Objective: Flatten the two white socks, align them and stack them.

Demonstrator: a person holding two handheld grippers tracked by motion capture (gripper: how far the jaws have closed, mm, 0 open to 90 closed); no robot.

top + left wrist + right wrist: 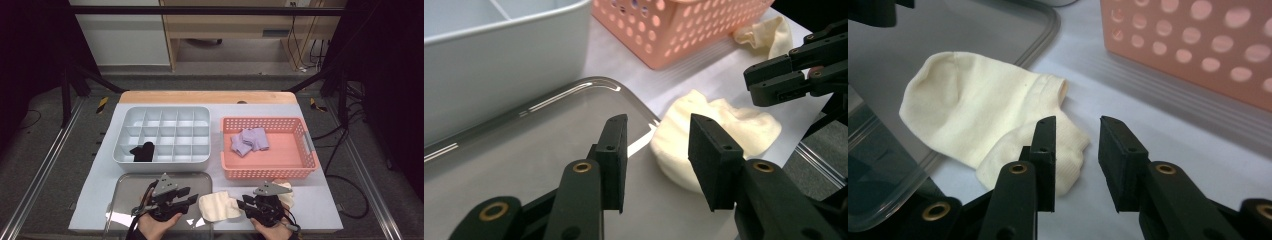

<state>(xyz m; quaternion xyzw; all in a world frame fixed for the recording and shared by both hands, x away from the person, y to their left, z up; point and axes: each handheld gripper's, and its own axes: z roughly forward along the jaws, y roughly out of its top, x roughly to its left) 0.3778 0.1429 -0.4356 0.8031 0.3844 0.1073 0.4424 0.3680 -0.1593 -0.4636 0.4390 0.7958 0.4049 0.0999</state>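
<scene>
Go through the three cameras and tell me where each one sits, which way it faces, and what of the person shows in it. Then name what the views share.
High view: fixed above the person's side, looking forward and down on the table; both hands, the left gripper and right gripper enter from the bottom.
Left gripper view: rides the left gripper, facing the cream sock past the tray; its own open jaws show.
Right gripper view: rides the right gripper, facing the sock; its own open jaws show.
Shared: all three show the sock, tray and pink basket.
</scene>
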